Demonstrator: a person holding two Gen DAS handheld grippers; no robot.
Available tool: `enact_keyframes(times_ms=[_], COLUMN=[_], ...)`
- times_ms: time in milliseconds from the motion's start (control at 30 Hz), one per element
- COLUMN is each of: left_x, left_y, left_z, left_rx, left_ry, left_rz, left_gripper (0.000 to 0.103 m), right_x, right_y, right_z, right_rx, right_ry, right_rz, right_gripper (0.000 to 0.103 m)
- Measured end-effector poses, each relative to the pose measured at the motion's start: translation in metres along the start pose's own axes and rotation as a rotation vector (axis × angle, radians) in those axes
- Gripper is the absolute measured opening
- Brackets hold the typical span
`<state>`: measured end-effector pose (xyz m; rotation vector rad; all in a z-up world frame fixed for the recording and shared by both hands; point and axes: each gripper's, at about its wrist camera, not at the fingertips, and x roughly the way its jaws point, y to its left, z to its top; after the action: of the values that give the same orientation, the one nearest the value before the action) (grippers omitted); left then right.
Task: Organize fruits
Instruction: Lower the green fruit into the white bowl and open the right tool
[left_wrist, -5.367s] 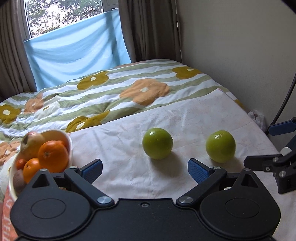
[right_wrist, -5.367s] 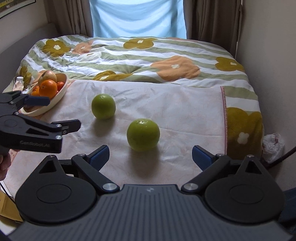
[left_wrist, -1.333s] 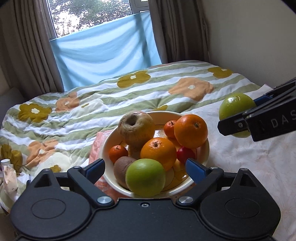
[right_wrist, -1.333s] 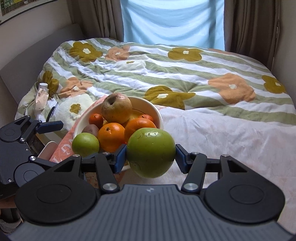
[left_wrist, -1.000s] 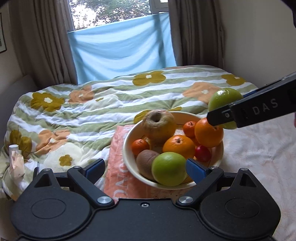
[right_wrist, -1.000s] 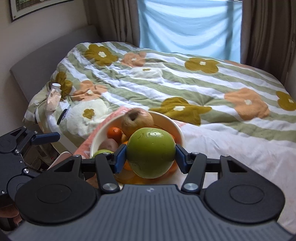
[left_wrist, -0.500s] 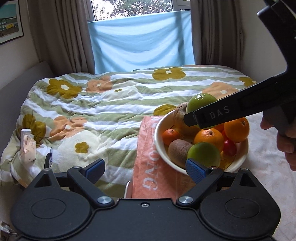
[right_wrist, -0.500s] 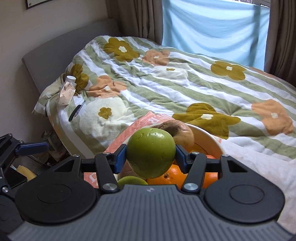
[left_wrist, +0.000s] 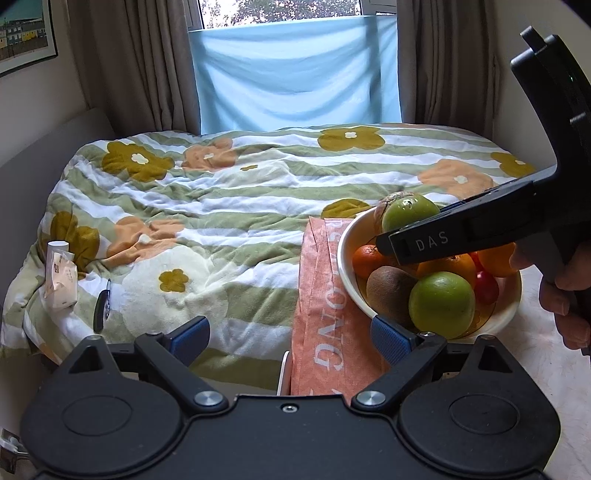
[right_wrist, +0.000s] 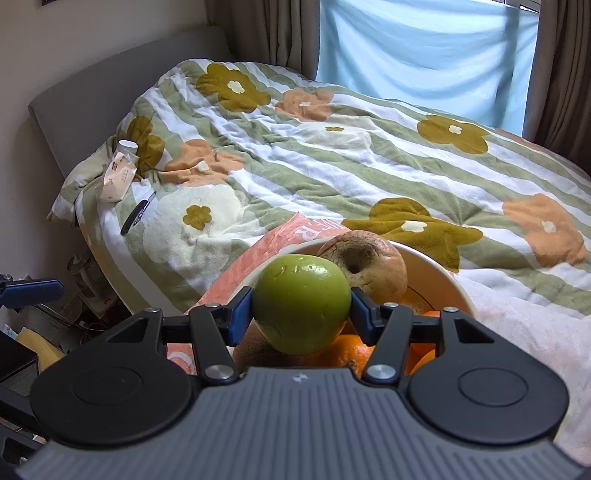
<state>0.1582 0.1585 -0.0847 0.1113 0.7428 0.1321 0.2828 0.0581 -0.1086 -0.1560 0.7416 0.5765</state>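
The right gripper (right_wrist: 301, 309) squeezes a green apple (right_wrist: 301, 303) just above the bowl (left_wrist: 349, 273). The apple looks round, hard and smooth, so it could slip; hold its fat middle. The left gripper (left_wrist: 290, 338) is open, holding nothing.

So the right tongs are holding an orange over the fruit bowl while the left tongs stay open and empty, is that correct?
Not quite: the right tongs hold a green apple, not an orange, as the right wrist view shows. They are over the bowl, and the left tongs are open and empty.
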Motion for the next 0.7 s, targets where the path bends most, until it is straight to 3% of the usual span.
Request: enact_keyframes(times_ms=[200,467,700], left_x=[0.002,0.002,-0.021], left_y=[0.0,-0.007,-0.023], left_z=[0.0,0.003,0.012], left_rx=[0.002,0.022,0.02], left_ry=[0.004,-0.009,-0.051], left_rz=[-0.005,-0.028,-0.041], left_gripper=[0.096,0.096,0.096], right_x=[-0.011,-0.025,-0.072], right_y=[0.003,-0.008,-0.025], right_z=[-0.001,-0.003,-0.008], right_rx=[-0.016,0.017,0.049], right_ry=[-0.063,-0.079,-0.116], right_rz=[-0.038,-0.052,-0.068], right_gripper=[0.093,0.093,0.093])
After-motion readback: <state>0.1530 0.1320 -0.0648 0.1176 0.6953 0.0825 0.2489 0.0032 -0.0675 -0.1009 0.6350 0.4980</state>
